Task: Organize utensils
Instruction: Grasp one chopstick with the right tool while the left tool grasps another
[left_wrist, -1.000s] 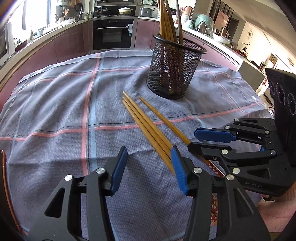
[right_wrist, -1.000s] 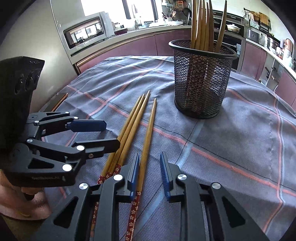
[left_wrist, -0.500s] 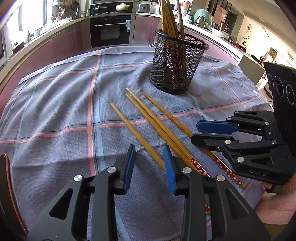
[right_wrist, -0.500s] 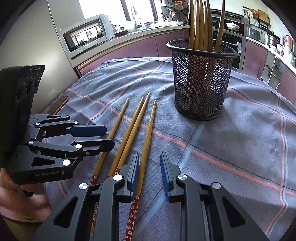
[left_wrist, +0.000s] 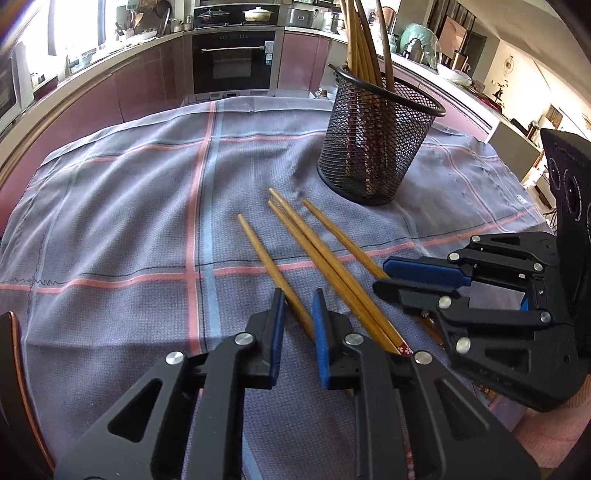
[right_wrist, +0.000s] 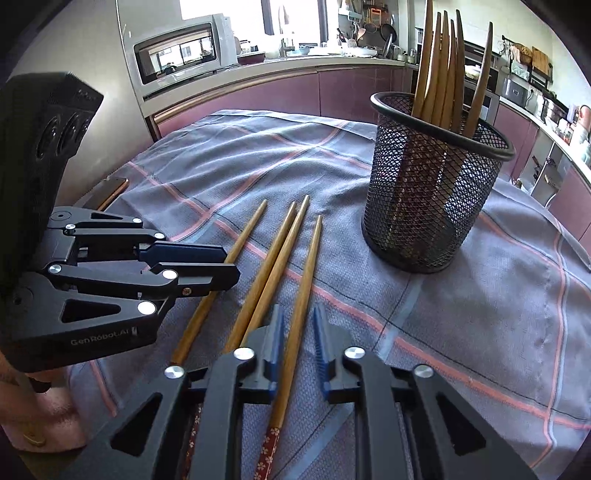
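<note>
Several wooden chopsticks lie on the checked cloth in front of a black mesh cup (left_wrist: 376, 147) (right_wrist: 424, 192) that holds more chopsticks (right_wrist: 443, 74). My left gripper (left_wrist: 298, 306) (right_wrist: 231, 266) is closing its jaws on the leftmost chopstick (left_wrist: 258, 247) (right_wrist: 247, 229), which lies slanted between the pads and touches both. My right gripper (right_wrist: 299, 325) (left_wrist: 379, 276) is shut on the rightmost chopstick (right_wrist: 312, 258) (left_wrist: 332, 229) near its red patterned end. A pair of chopsticks (left_wrist: 295, 229) (right_wrist: 284, 240) lies loose between the two held ones.
The grey cloth (left_wrist: 129, 221) with pink and blue stripes covers the round table. A flat copper-edged object (right_wrist: 110, 190) lies at the table's left rim. A pink sleeve (left_wrist: 546, 443) shows under the right gripper. Kitchen counters and an oven stand beyond the table.
One chopstick has been parted from the bundle and now lies off to the left. The left jaws have narrowed around it. The right jaws have closed on the rightmost chopstick.
</note>
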